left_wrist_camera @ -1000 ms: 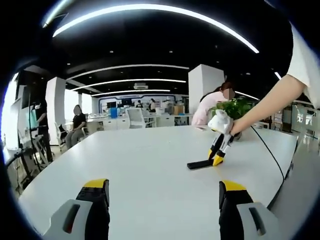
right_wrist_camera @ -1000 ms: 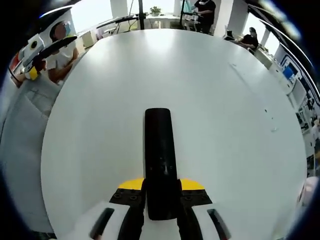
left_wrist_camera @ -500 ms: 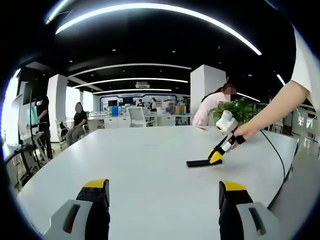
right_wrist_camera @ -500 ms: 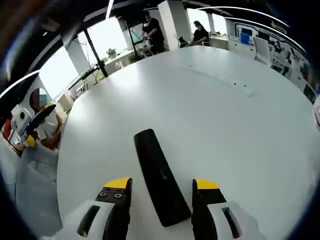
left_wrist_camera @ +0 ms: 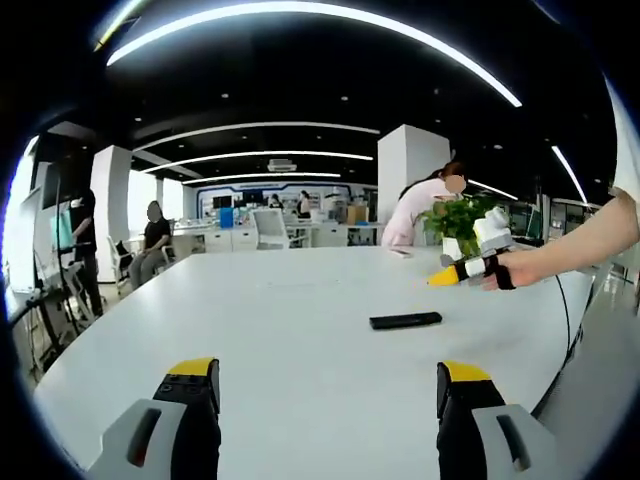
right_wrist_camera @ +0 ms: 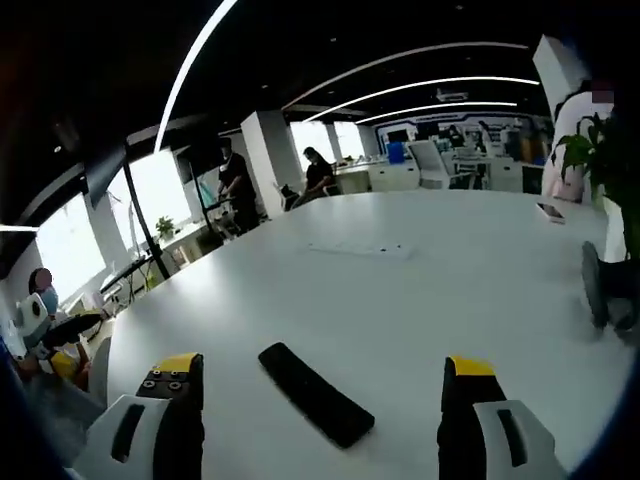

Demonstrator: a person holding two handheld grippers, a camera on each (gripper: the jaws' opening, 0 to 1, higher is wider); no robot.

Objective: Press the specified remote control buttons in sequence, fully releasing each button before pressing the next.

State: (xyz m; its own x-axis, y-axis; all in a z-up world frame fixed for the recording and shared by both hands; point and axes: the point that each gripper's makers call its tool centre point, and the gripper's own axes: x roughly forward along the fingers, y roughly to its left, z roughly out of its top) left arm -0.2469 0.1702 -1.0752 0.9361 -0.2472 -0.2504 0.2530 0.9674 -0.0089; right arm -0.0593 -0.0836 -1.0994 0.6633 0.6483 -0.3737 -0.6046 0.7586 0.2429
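Long curved ceiling light strips (left_wrist_camera: 300, 15) glow against a dark ceiling, washing the white table (left_wrist_camera: 300, 330) in even, soft light with faint shadows. Daylight blows out the windows (right_wrist_camera: 160, 190) at left in the right gripper view. Fisheye bending warps both frames' edges; distant figures sit soft.

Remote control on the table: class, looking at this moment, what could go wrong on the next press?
The remote control lies flat and loose on the smooth white table, so a press might skid it. The right gripper hangs raised with jaws wide open; coming down, a jaw might miss the button. The potted plant stands near that arm's path.
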